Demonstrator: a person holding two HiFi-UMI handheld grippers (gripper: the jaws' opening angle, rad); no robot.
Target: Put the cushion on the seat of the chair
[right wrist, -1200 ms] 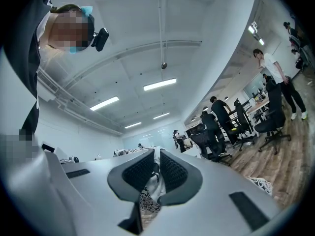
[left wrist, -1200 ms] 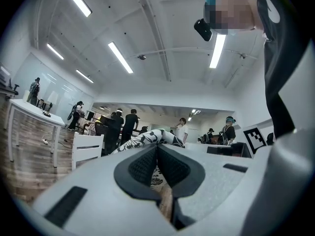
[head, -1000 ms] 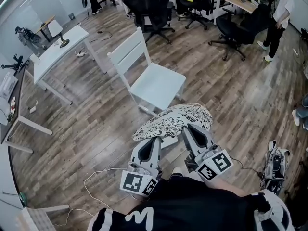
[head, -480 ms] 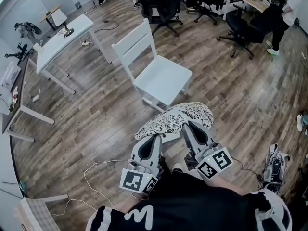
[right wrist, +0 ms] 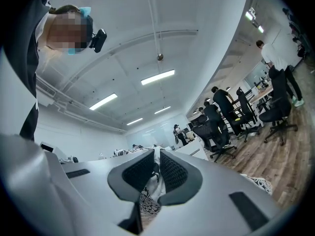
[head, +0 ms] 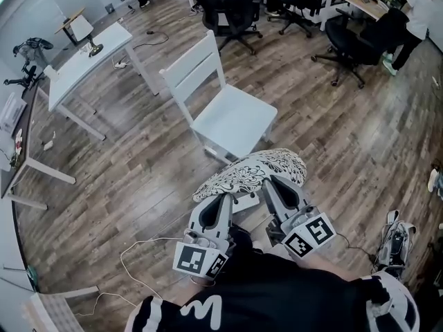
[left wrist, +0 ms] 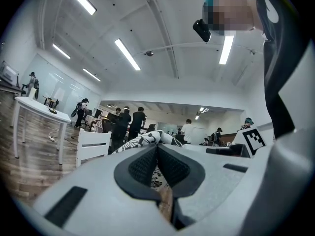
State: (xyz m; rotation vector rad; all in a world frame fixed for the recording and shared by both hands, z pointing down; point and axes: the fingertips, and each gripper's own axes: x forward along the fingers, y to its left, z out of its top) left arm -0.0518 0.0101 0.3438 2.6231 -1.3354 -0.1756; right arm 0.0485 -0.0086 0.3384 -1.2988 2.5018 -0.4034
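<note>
A flat round cushion (head: 250, 173) with a black-and-white floral print hangs in the air in front of me, just short of the white wooden chair (head: 234, 120). My left gripper (head: 223, 198) is shut on the cushion's near left edge, my right gripper (head: 268, 182) on its near right edge. In the left gripper view the cushion (left wrist: 142, 141) shows pinched between the dark pads (left wrist: 143, 164), with the chair's back (left wrist: 93, 145) beyond. In the right gripper view the cloth (right wrist: 150, 193) is squeezed between the pads (right wrist: 174, 171). The chair's seat is bare and faces me.
A white table (head: 79, 64) stands to the left of the chair. Black office chairs (head: 225, 9) and desks line the far side, with people standing there. A white cable (head: 142, 249) lies on the wooden floor near my feet. A bag (head: 394, 244) sits at right.
The chair has drawn nearer in the head view as I carry the cushion toward it. Both grippers keep their hold on the cushion.
</note>
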